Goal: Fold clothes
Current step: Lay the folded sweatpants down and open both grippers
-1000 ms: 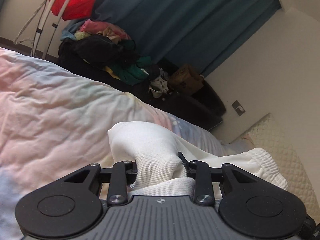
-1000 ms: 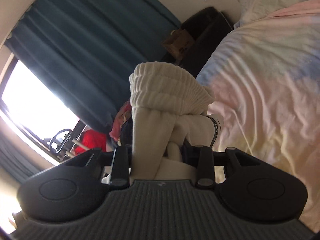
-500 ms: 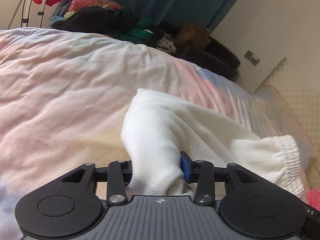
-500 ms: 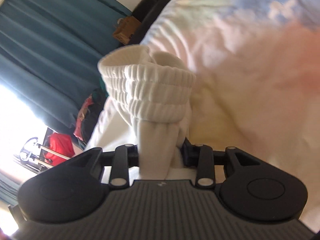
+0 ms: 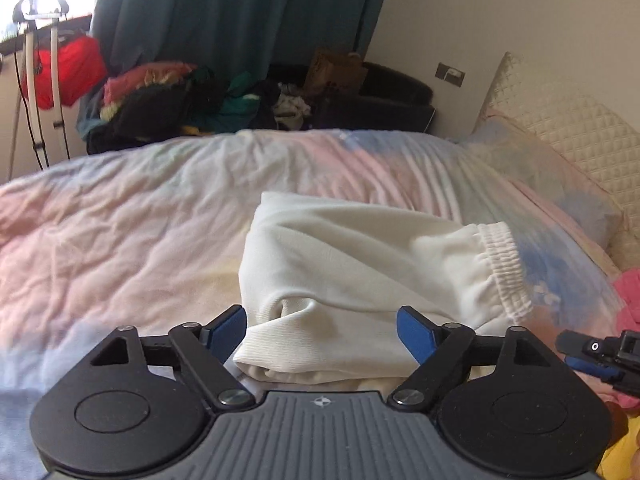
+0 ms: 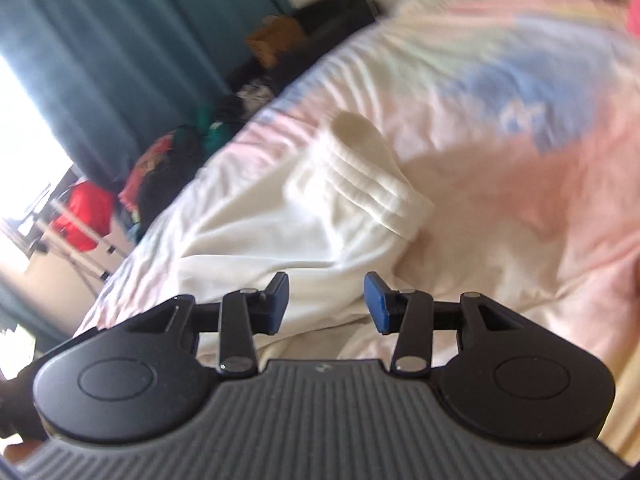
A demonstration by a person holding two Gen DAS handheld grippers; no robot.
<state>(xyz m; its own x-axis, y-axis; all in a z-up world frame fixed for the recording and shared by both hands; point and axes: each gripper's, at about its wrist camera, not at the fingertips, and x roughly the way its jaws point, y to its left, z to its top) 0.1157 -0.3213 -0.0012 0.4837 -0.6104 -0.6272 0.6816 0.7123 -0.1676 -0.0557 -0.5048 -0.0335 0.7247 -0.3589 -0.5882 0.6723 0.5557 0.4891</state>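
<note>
White sweatpants [image 5: 360, 264] lie folded on the pastel bedspread [image 5: 120, 232], the elastic waistband [image 5: 504, 264] to the right. My left gripper [image 5: 322, 334] is open, its blue pads on either side of the near folded edge, gripping nothing. In the right wrist view the white sweatpants [image 6: 280, 232] lie on the bed with a ribbed cuff [image 6: 360, 172] pointing away. My right gripper [image 6: 326, 304] is open just above the near edge of the fabric. The right gripper's tip also shows at the right edge of the left wrist view [image 5: 592, 352].
A pile of mixed clothes [image 5: 168, 100] sits beyond the far side of the bed under the teal curtain [image 5: 240, 12]. A quilted headboard [image 5: 568, 132] and a pillow [image 5: 540, 184] are at the right. A pink garment [image 5: 628, 296] lies at the right edge.
Both grippers were shut on the sweatpants and carried them down onto the bed. Both have now opened and let go, and the pants lie flat.
</note>
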